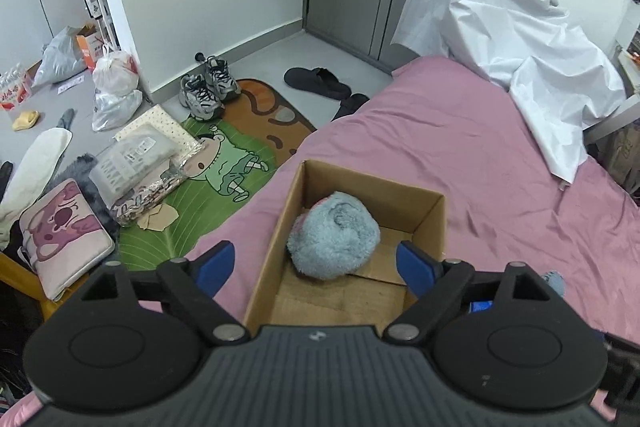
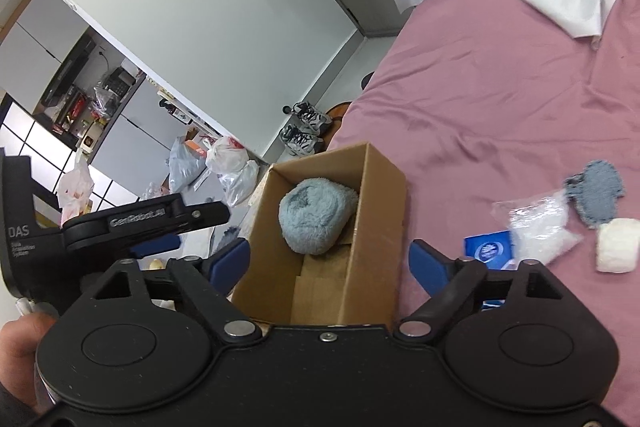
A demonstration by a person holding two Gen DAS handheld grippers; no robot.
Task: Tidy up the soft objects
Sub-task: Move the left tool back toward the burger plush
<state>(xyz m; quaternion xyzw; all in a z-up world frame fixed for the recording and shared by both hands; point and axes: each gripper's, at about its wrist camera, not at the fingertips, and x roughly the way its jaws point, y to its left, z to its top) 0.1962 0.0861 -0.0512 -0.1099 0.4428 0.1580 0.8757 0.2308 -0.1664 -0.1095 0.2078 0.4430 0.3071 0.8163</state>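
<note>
A fluffy, matt blue plush bundle (image 1: pixel 334 235) lies in a plain brown cardboard box (image 1: pixel 434 223) on the bed's smooth pink cloth sheet (image 1: pixel 460 147). At two o'clock, a creased, slightly glossy white cover (image 1: pixel 520 27).

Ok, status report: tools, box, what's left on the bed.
Left tool open, empty, over the cardboard box. Right tool open, empty. Blue fluffy bundle in the box. White roll, blue-grey cloth, clear bag on the bed. Path clear.

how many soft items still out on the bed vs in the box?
2 visibly soft out, 1 in. Fluffy blue ball sits in the cardboard box. On the pink sheet: grey-blue plush piece and white roll. The gripper may hide others.
</note>
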